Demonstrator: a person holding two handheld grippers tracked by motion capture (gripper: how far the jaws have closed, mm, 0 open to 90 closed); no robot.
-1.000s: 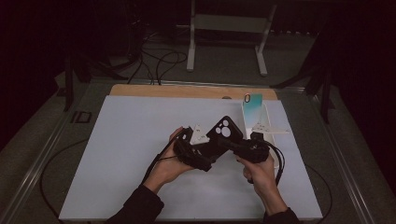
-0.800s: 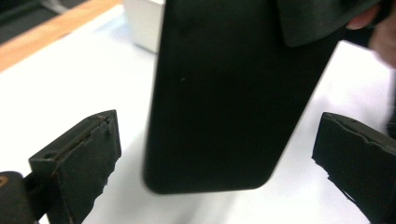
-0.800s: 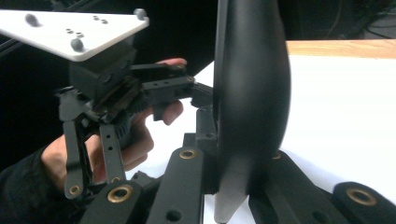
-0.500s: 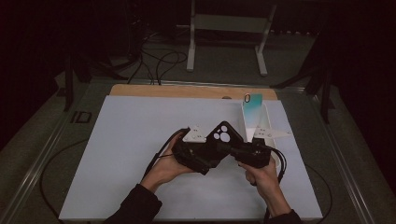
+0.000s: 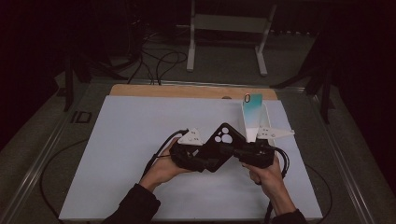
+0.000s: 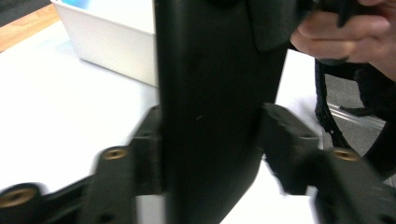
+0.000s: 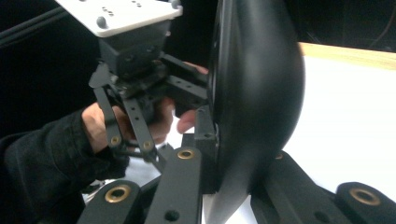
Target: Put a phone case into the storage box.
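Note:
A black phone case (image 5: 225, 139) with a camera cut-out is held above the white mat (image 5: 130, 140) between both grippers. My right gripper (image 5: 237, 150) is shut on one end of the case (image 7: 254, 93), a pad on each side of its edge. My left gripper (image 5: 211, 159) has just been closing. Its jaws now press on both sides of the case (image 6: 210, 84) at the other end. The person's hands hold both gripper bodies close together near the mat's front middle.
A white open box (image 5: 256, 122) with a teal phone or card standing in it sits just behind the right gripper, also seen as the white box (image 6: 116, 46). A wooden board edge (image 5: 187, 91) runs along the back of the mat. Cables trail toward the front.
The case and both grippers have tilted slightly. The left gripper's jaws have come in onto the case's sides. Both hands stay in the same spot.

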